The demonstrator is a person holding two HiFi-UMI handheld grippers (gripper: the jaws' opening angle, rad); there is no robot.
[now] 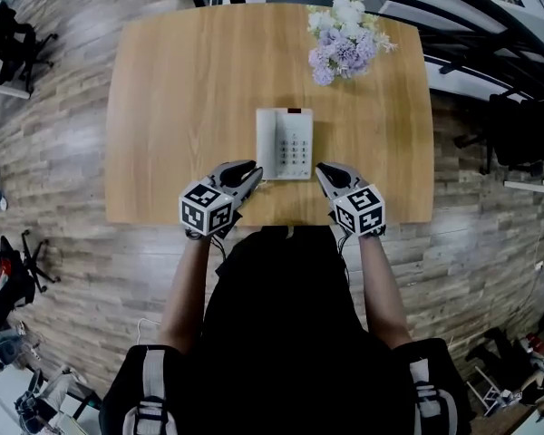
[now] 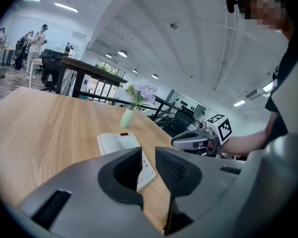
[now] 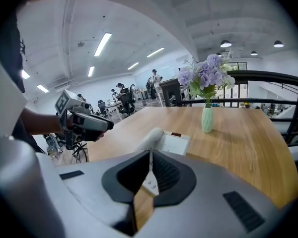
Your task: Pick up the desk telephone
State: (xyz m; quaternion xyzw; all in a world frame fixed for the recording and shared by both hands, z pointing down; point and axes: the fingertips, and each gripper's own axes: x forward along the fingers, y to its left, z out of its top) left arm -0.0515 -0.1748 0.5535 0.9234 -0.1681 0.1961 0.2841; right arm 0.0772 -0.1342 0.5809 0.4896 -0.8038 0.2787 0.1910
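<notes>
- The desk telephone [image 1: 286, 143] lies flat on the counter [image 1: 172, 98], about midway between the left and right edges and close to the near edge where I stand. It is white, with the handset along its left side and the keypad to the right.
- My left gripper [image 1: 251, 173] hangs just beside the telephone's near left corner, tips aimed at it. Its jaws are released, with a narrow gap between the pads and nothing gripped. Through that gap I see the telephone lying just beyond the tips.
- My right gripper [image 1: 325, 171] hangs just off the telephone's near right corner, apart from it. Its jaws are clenched together on nothing.
- Both grippers are over the counter's near edge, one on each side of the telephone, angled inward and downward.
- A pale green vase of lilac and white flowers [image 1: 343, 34] stands by the counter's far right corner, well apart from the telephone.
- A wood-plank floor [image 1: 63, 152] surrounds the counter.
</notes>
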